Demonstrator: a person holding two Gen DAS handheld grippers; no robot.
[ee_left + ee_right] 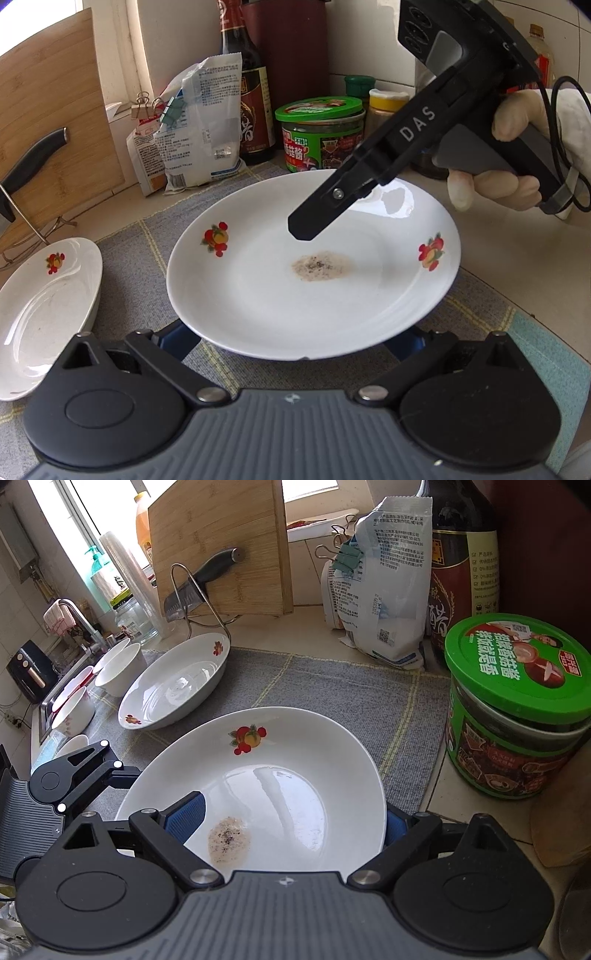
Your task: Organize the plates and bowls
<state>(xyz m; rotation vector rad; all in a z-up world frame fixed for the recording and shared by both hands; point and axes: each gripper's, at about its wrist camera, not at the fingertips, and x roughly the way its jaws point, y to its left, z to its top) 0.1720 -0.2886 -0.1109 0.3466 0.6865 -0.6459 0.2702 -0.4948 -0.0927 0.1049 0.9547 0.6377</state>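
Nearest, both grippers, left gripper (291, 341) and right gripper (291, 823), stand wide open around the soiled plate (295, 775) on the mat, while the oval dish (173, 681) at ten o'clock and bowls (120, 668) remain unstacked.

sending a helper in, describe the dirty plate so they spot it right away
On the grey mat, in front of the green-lidded jar, lies a round white plate with fruit prints. Unlike the oval dish beside it, it has a speckled brownish smear in its well.
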